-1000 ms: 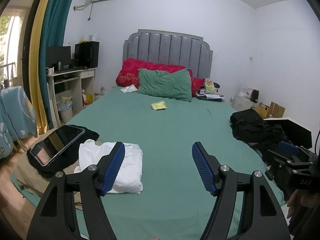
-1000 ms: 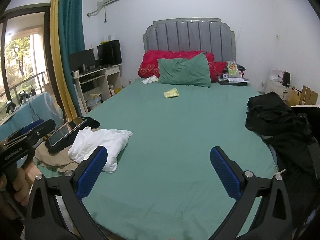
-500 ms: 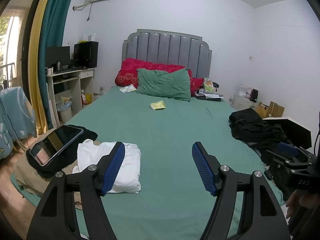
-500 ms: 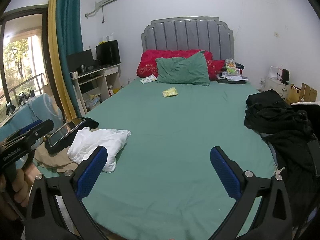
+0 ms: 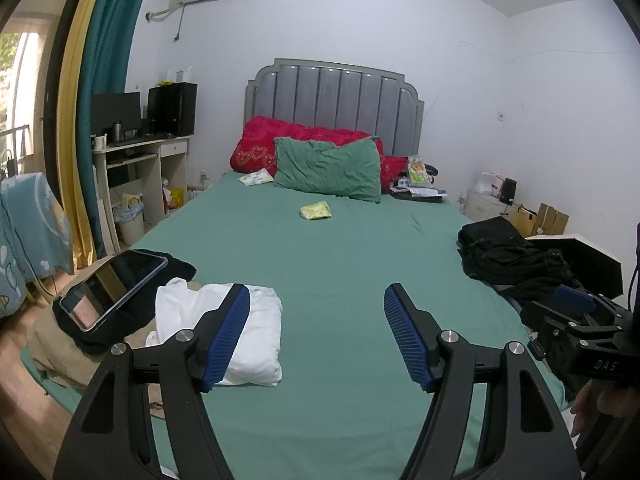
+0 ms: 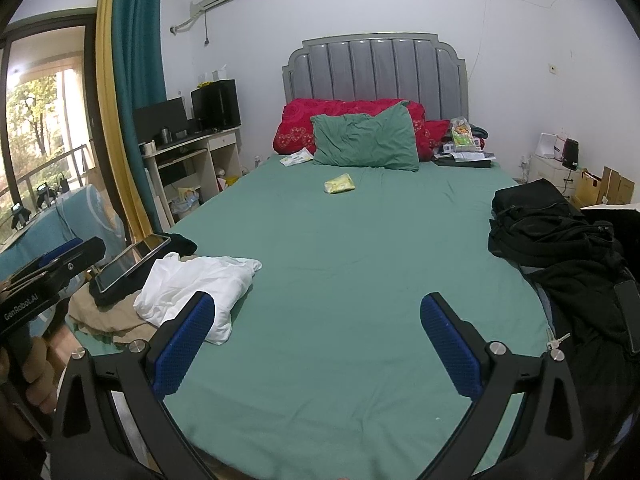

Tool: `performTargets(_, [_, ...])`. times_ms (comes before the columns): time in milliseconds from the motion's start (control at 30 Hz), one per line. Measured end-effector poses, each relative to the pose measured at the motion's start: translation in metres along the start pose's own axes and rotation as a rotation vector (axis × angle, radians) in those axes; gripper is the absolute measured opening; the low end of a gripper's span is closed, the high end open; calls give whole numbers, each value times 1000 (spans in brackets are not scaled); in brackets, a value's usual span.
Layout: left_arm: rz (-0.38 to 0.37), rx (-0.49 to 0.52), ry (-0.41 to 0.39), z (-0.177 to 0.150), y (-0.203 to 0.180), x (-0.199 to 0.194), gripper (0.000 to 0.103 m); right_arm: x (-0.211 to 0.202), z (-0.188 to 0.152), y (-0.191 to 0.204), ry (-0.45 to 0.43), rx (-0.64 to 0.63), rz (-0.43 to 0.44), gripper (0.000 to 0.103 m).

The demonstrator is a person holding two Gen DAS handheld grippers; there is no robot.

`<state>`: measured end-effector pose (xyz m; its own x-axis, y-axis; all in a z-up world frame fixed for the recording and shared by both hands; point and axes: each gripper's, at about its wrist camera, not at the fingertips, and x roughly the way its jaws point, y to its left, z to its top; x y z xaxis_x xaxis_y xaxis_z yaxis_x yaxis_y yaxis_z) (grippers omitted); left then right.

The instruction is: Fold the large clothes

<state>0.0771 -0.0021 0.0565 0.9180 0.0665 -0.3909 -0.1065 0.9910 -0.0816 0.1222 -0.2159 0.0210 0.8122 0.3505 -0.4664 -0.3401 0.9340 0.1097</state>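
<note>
A folded white garment lies at the near left of the green bed; it also shows in the right wrist view. A heap of black clothes lies on the bed's right edge, also seen in the right wrist view. A tan garment lies under the white one. My left gripper is open and empty, above the bed's foot, right of the white garment. My right gripper is open and empty over the bed's near middle.
A tablet rests on black cloth at the bed's left corner. A green pillow, red quilt and small yellow packet lie near the headboard. A desk stands left. Keys lie by the black clothes.
Both grippers have drifted slightly; the view shifts a little. Nothing was taken hold of or let go.
</note>
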Motion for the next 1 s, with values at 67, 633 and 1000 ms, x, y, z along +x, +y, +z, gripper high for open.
performTargets(67, [-1, 0, 0, -1, 1, -1, 73, 1, -1, -1, 2, 0, 0, 101])
performTargets(633, [-17, 4, 13, -6, 4, 0, 73, 7, -9, -11, 24, -2, 0, 101])
performTargets(1000, [-24, 8, 23, -8, 9, 3, 73, 9, -11, -12, 31, -1, -2, 101])
